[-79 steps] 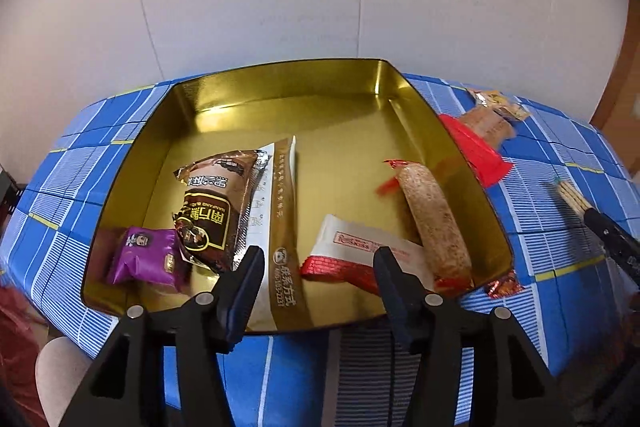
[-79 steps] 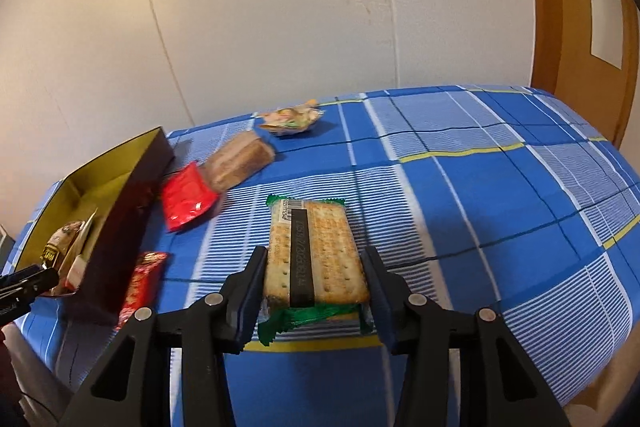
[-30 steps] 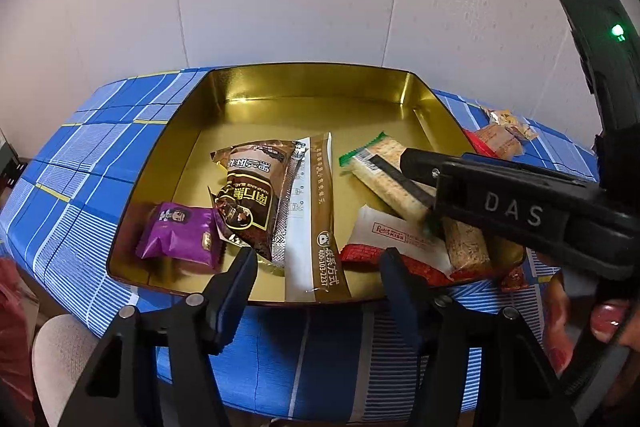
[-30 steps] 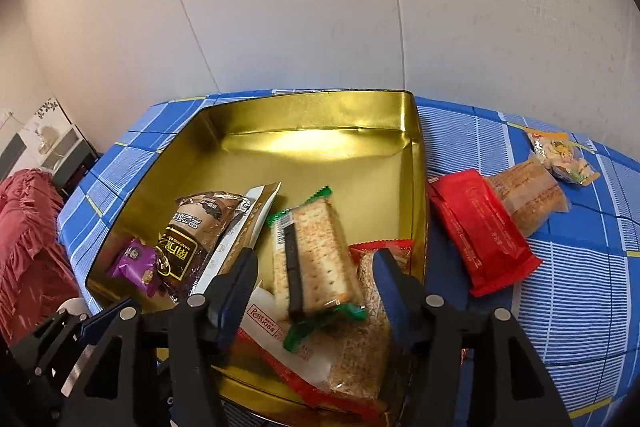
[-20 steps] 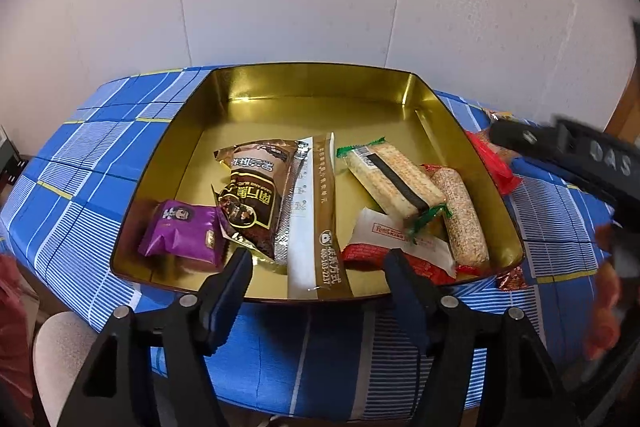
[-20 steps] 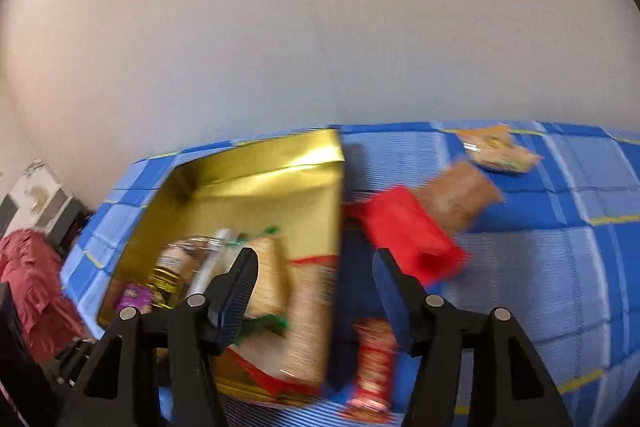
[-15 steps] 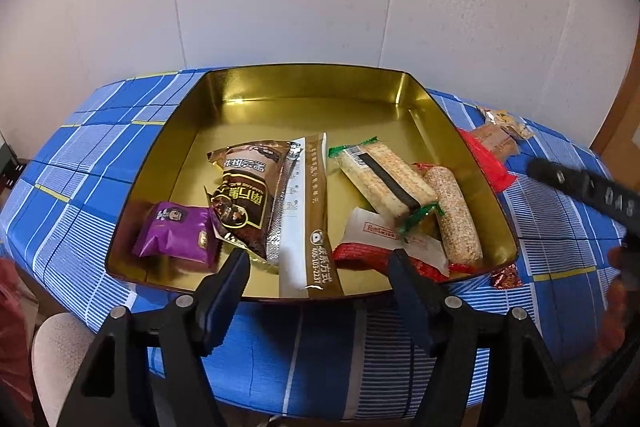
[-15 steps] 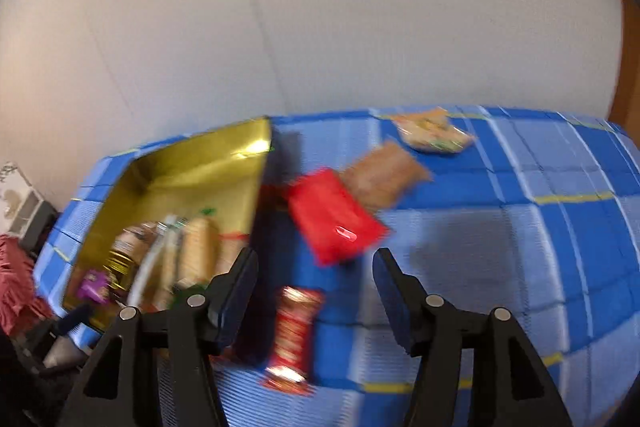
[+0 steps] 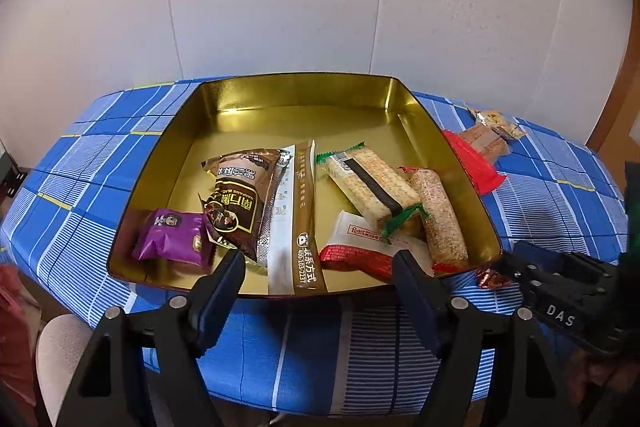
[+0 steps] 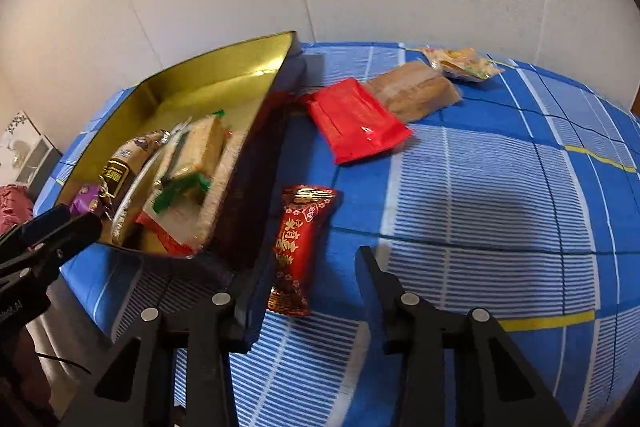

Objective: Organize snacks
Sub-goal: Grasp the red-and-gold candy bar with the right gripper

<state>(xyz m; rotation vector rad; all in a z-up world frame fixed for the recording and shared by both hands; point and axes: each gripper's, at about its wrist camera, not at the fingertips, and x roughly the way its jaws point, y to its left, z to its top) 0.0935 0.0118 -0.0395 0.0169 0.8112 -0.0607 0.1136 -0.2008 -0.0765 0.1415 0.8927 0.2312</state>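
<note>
The right tool (image 10: 310,275), released and just narrowing, straddles a red foil-wrapped candy (image 10: 298,247) near the surface's front edge, beside the gold metal tray (image 9: 280,95). The left tool (image 9: 318,279), released and just widening, hovers at the tray's front rim.

A shallow gold metal tray (image 9: 280,115) rests on the blue checked cloth and holds six packets: purple, dark brown, long brown-and-white, green-ended cracker pack (image 9: 368,187), red-and-white, and a grain bar. Outside it lie a small red gold-printed sweet packet (image 10: 298,247) beside its wall, a flat red packet (image 10: 356,121), a brown packet (image 10: 416,91) and a yellowish one (image 10: 460,63).
</note>
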